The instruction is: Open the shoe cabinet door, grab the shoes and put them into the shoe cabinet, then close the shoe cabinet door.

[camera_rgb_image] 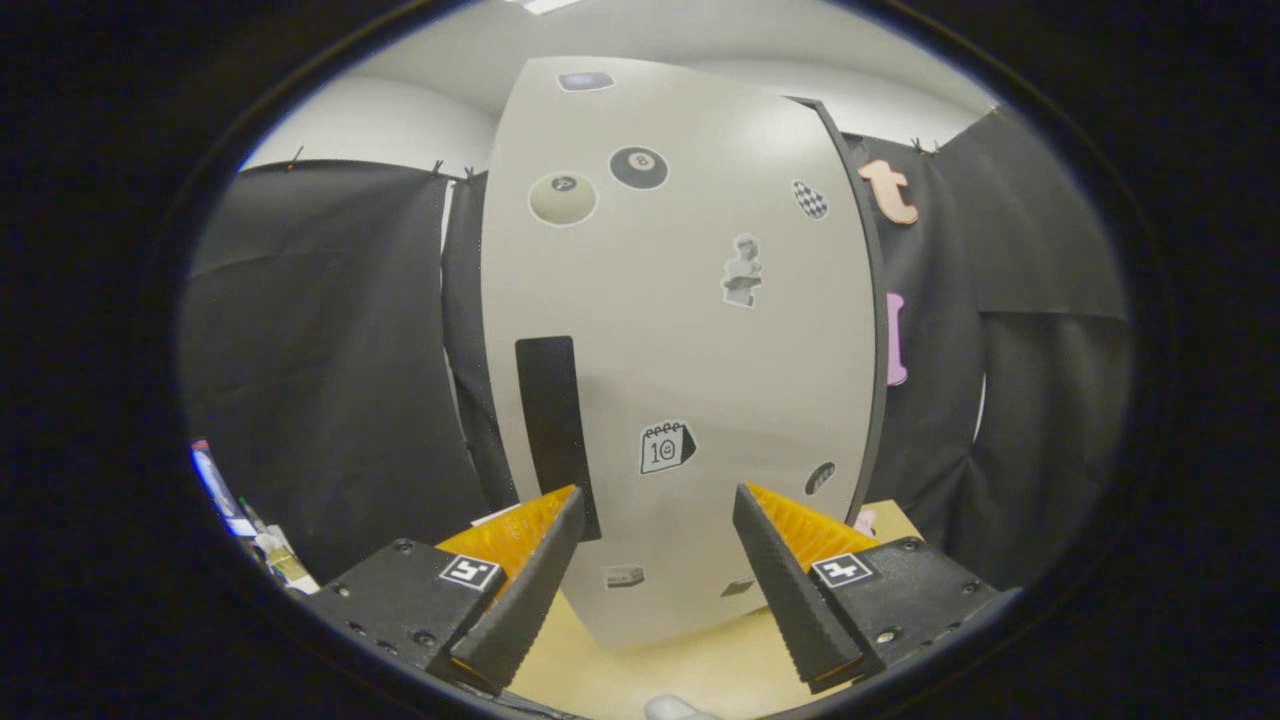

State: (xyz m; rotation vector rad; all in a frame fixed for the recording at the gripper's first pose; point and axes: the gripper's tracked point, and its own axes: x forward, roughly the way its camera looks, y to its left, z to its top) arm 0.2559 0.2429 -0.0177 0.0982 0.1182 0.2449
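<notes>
**Gripper facing the closed shoe cabinet door**

Gripper view. Black cloth (pixel 330 350) hangs as the booth wall on both sides beyond the fingers, clipped along its upper edge, with a pale wall and ceiling above it. Underneath the fingers lies a light wooden tabletop (pixel 690 670), on which the shoe cabinet (pixel 872 330) stands.

The shoe cabinet door (pixel 680 350) is a tall off-white panel directly ahead of the gripper (pixel 660 545) and appears shut; the cabinet's dark edge runs down the door's right side. A vertical black handle strip (pixel 548 420) sits on the door just above and beyond the left fingertip.

Markings: the door carries several stickers. Near the top are a pale ball sticker (pixel 563 198) and a black billiard-ball sticker (pixel 639 167) bearing the numeral 8. Lower, between and beyond the fingers, a calendar sticker (pixel 665 446) reads 10. Other stickers are too small to identify.

Gripper state: the fingers are spread apart with nothing between them, and the door fills the gap ahead. Contact with the door cannot be determined.

A small pale object (pixel 672 709) shows on the tabletop behind the fingers; its identity is unclear.
</notes>
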